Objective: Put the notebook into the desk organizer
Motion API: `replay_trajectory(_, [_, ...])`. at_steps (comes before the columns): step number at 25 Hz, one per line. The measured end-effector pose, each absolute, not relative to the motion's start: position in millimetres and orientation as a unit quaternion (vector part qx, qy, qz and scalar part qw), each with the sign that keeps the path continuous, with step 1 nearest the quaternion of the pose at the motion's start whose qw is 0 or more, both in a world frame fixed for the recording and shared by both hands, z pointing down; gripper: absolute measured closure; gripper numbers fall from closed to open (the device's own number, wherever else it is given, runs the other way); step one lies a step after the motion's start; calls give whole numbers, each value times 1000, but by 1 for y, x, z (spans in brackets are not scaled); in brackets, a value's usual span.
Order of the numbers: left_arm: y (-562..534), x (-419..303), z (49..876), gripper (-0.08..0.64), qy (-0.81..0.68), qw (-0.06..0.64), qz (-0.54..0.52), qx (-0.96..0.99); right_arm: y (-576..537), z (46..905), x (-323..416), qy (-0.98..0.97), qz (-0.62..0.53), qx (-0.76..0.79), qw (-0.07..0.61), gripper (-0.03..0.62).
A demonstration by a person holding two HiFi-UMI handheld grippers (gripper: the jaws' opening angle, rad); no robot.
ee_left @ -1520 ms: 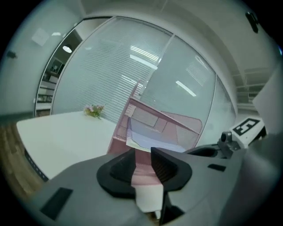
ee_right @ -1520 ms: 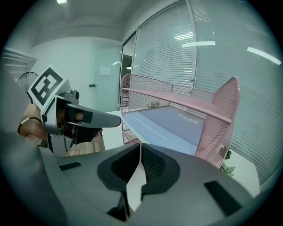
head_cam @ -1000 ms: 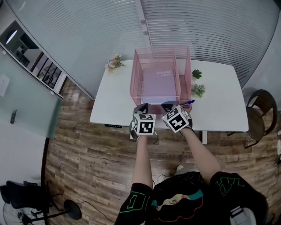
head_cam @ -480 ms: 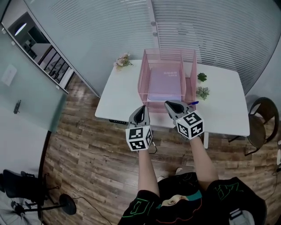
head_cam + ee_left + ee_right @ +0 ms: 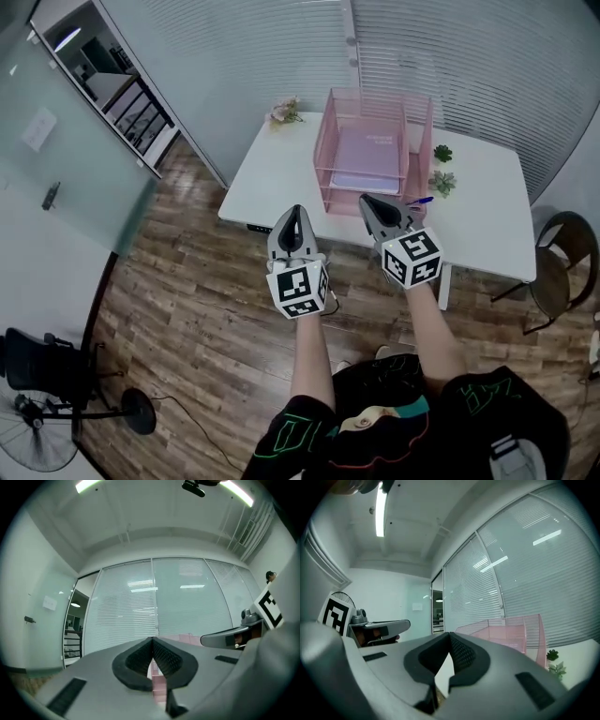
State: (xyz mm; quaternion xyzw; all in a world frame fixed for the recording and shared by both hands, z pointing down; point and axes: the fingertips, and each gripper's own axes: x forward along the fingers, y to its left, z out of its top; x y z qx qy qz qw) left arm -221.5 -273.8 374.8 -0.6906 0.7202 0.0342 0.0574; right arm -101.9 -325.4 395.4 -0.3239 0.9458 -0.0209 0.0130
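Floor [image 5: 187, 309] of wood planks takes up most of the head view. White table [image 5: 487, 220] stands on it, against a wall of blinds.

Pink wire desk organizer [image 5: 324, 141] sits toward the back of the table, its open front facing me. Lavender notebook [image 5: 368, 155] lies flat on a tray inside it, between the tall side walls. Nothing of mine touches it.

My left gripper [image 5: 296, 212] is held in the air over the floor, on my side of the table's near edge. It points toward the organizer. Its jaws are closed: the ribbed pads [image 5: 140, 660] meet at the tips with nothing between them.

My right gripper [image 5: 366, 200] sits beside it, a little nearer the table. Its jaws are likewise together, pads [image 5: 461, 656] tip to tip and empty. Each gripper view catches the other gripper off to one side.

Dried flower sprig [image 5: 286, 111] lies at the table's far left corner. Two small green plants [image 5: 442, 181] stand just right of the organizer. Blue pen [image 5: 420, 200] lies near the front edge, beside the nearer plant.
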Motion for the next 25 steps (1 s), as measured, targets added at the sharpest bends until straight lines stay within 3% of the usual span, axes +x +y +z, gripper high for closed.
replay_trajectory(25, [-242, -216, 387, 565, 733, 29, 30, -679, -293, 385, -96, 945, 23, -325, 6, 589])
